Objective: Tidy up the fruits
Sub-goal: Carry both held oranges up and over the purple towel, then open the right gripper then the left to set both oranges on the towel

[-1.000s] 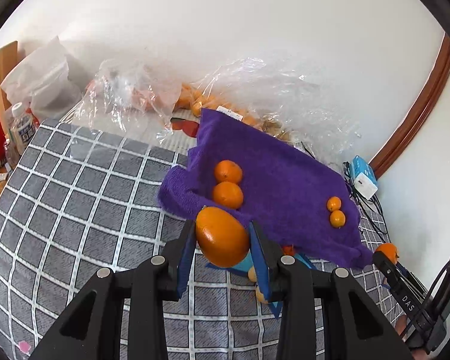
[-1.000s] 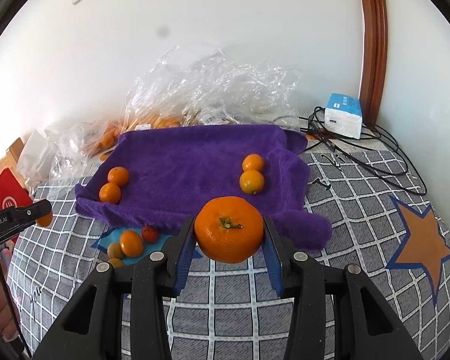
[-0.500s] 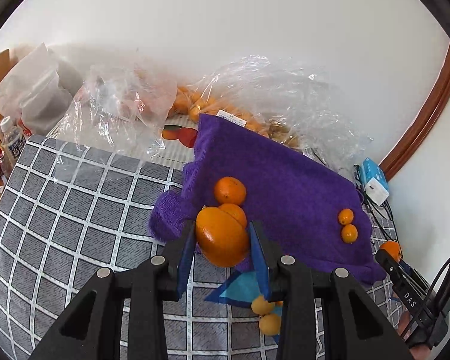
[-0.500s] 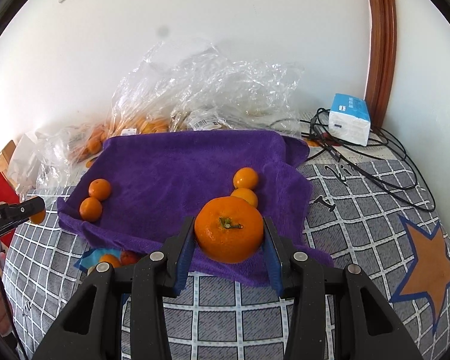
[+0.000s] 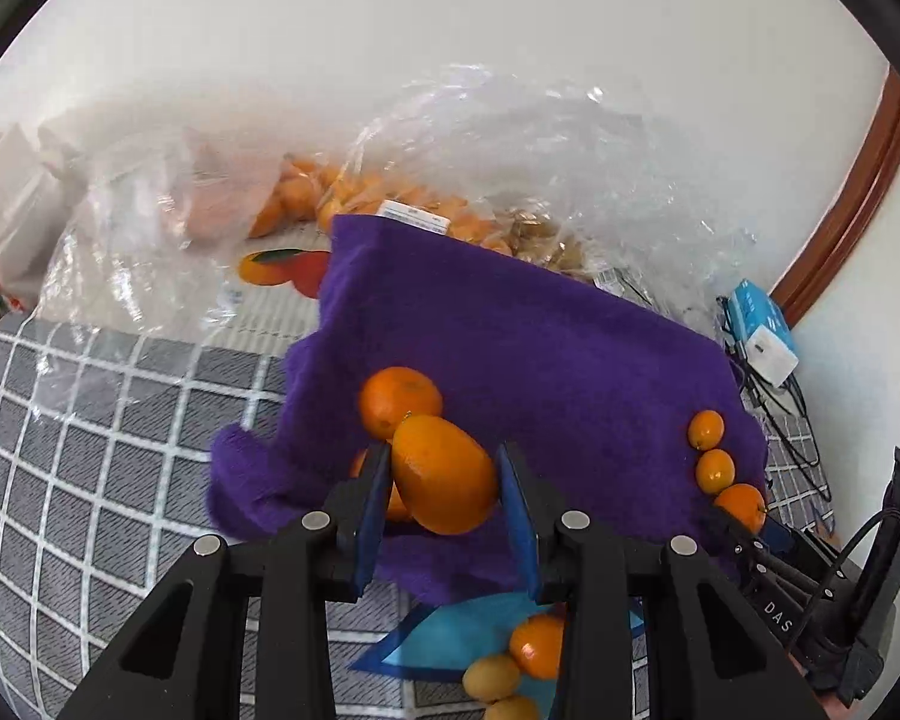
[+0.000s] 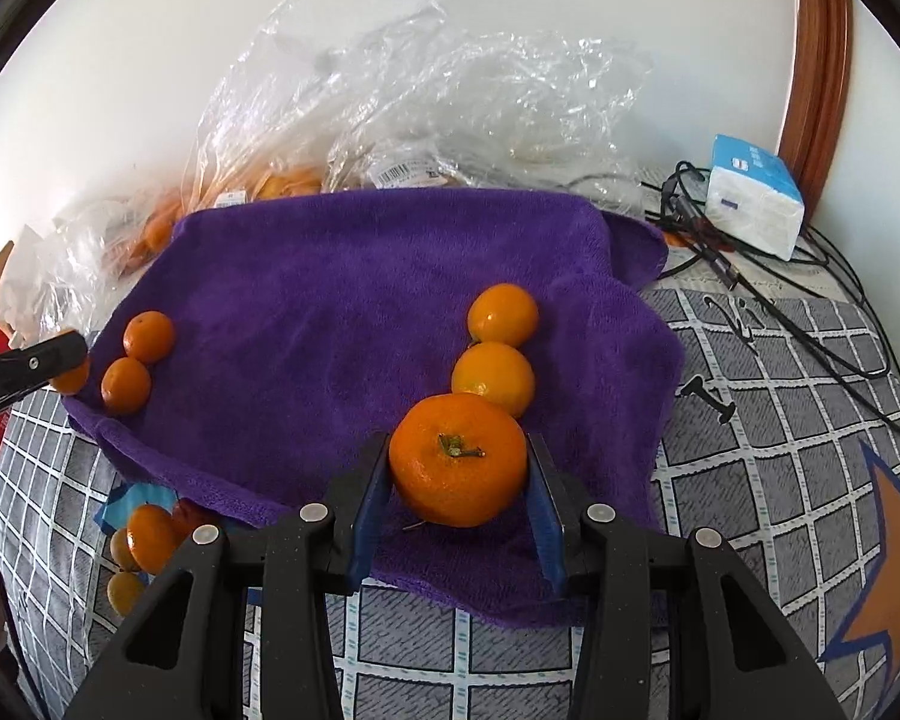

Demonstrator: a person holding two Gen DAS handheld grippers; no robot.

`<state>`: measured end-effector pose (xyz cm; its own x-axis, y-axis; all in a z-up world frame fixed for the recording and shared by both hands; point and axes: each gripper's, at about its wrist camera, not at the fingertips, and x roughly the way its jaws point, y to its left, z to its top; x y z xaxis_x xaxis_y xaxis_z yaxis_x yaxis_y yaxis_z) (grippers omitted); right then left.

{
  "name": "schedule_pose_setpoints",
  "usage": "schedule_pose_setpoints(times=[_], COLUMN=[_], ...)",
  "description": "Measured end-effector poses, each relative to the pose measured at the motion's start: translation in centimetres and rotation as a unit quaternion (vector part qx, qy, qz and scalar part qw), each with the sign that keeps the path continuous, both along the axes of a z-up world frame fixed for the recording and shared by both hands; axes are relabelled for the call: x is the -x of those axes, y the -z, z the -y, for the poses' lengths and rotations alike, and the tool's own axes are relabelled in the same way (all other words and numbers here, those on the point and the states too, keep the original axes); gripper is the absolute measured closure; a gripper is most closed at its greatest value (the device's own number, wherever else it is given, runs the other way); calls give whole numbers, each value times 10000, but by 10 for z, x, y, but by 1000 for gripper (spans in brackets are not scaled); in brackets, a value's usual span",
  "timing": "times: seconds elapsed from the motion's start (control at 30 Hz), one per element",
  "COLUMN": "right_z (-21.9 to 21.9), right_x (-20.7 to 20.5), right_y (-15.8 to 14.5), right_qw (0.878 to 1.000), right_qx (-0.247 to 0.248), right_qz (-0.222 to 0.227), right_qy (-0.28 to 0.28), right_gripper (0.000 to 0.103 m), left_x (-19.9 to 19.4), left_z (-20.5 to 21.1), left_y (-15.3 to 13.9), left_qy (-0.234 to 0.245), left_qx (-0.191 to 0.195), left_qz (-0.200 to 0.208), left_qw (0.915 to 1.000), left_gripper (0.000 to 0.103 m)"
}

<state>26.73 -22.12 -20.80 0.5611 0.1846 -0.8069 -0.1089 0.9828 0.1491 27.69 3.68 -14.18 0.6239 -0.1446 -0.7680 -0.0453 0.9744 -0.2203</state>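
From the left wrist view, the left gripper (image 5: 444, 489) has its blue-padded jaws clamped on an oval orange fruit (image 5: 444, 480), held over the near left edge of the purple towel (image 5: 540, 360). Just beyond it a round mandarin (image 5: 399, 401) lies on the towel; two small fruits (image 5: 711, 447) sit at the towel's right edge. Loose fruits (image 5: 510, 666) lie nearer, on the checked cover (image 5: 90, 450), and clear plastic bags (image 5: 510, 150) stand against the far wall. From the right wrist view, the right gripper (image 6: 459, 471) is clamped on a stemmed mandarin (image 6: 457, 459) over the towel's near right part, right behind two mandarins in a row (image 6: 495, 348). Two more (image 6: 138, 360) lie at the far left.
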Motion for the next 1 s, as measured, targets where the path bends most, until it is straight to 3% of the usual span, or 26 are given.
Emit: schedule_pose_setpoints(times=[0.5, 0.63, 0.9, 1.0], right_z=[-4, 1, 11, 10], right_x=[-1, 7, 33, 43], right_y=[5, -5, -23, -29], right_qw=[9999, 9999, 9994, 9989], right_qx=[70, -55, 41, 140], right_qz=[-26, 104, 294, 351], right_qy=[-135, -112, 191, 266], right_gripper=[60, 52, 50, 50], left_x=[-29, -29, -26, -11], left_z=[39, 42, 46, 38], left_y=[29, 35, 35, 22], left_qy=[226, 232, 275, 238], left_qx=[-331, -437, -590, -491], left_qz=[-398, -486, -725, -490], left_qw=[9984, 9976, 9952, 9973], left_gripper=[69, 69, 69, 62])
